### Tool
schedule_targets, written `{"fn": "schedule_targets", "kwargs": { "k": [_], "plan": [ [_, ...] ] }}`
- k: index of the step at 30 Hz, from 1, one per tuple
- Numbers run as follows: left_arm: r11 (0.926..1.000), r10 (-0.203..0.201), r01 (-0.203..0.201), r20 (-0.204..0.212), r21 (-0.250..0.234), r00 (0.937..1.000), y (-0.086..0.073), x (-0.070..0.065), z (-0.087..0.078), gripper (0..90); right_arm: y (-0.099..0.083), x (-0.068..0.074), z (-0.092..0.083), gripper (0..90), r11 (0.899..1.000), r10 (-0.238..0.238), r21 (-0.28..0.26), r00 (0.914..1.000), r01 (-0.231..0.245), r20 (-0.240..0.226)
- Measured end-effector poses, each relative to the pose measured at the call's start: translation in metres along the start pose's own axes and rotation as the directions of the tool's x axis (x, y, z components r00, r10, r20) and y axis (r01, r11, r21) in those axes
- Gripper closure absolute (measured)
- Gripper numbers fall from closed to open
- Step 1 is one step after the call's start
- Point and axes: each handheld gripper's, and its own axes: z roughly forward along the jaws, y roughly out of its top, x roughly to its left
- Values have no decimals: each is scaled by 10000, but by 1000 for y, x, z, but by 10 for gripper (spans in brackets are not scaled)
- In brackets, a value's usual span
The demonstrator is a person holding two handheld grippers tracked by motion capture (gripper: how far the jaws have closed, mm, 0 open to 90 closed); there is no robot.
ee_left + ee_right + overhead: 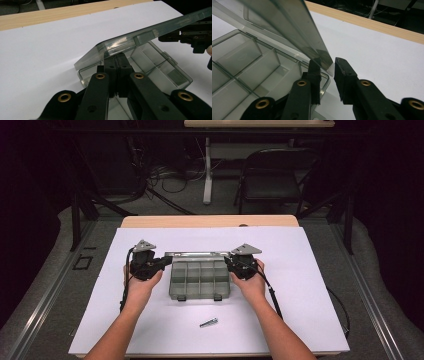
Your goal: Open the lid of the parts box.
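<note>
1. My left gripper (117, 62) has its jaws pressed together with no gap between them. The tips sit at the left end of the organizer box (200, 281), just under the raised lid (140, 37); I cannot tell whether they touch the lid's underside.
2. My right gripper (327, 66) has its jaws spread a little. The lid's right corner (325, 61) sits in the gap between them. One jaw is inside the box edge and the other outside, and I cannot tell whether the pads press on the plastic.
3. In the high view my left gripper (159, 263) and right gripper (229, 261) face each other across the box, one at each short end, toward its far edge.
4. The box is smoky clear plastic, split into compartments by dividers. It lies in the middle of the white sheet (310, 285), with two latch tabs on its near edge.
5. The lid is hinged along the far side and tilted up, partly open over the compartments.
6. A small metal bolt (208, 322) lies on the sheet near me, well apart from the box.
7. The sheet covers a wooden table (210, 221) whose far edge shows beyond it. A dark chair (275, 175) stands farther back.
</note>
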Motion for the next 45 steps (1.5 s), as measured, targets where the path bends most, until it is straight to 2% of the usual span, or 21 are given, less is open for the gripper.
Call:
{"fn": "schedule_targets", "kwargs": {
  "k": [7, 16, 22, 28, 29, 35, 40, 45],
  "plan": [
    [10000, 0, 0, 12, 55, 10000, 0, 0, 0, 879, 1, 0, 0, 798, 9999, -104, 6, 9999, 104, 39],
    [9996, 117, -119, 82, 250, 9999, -3, -2, 0, 797, 1, 0, -1, 805, 9998, -193, 47, 9998, 192, 92],
    [9979, 120, -130, 144, 642, 9998, -8, -3, 3, 732, 1, -1, -1, 806, 10000, -84, 24, 10000, 84, 38],
    [9946, -34, 27, 73, 1038, 10000, -16, 0, 8, 642, 2, -2, 0, 810, 10000, 54, 10, 10000, -54, 38],
    [9935, -90, 84, 46, 1134, 9999, -17, 1, 9, 608, 2, -2, -1, 810, 10000, 45, 42, 10000, -45, 46],
    [9868, -91, 93, -17, 1619, 10000, -26, 3, 15, 527, 2, -2, -1, 810, 10000, 46, 30, 10000, -46, 41],
    [9842, -120, 135, -99, 1763, 9999, -35, 4, 18, 447, 2, -2, -1, 811, 10000, 45, 48, 10000, -45, 55],
    [9821, -209, 228, -120, 1872, 9997, -46, 4, 23, 424, 2, -1, -1, 811, 10000, 49, 47, 10000, -49, 69]
  ]
}}
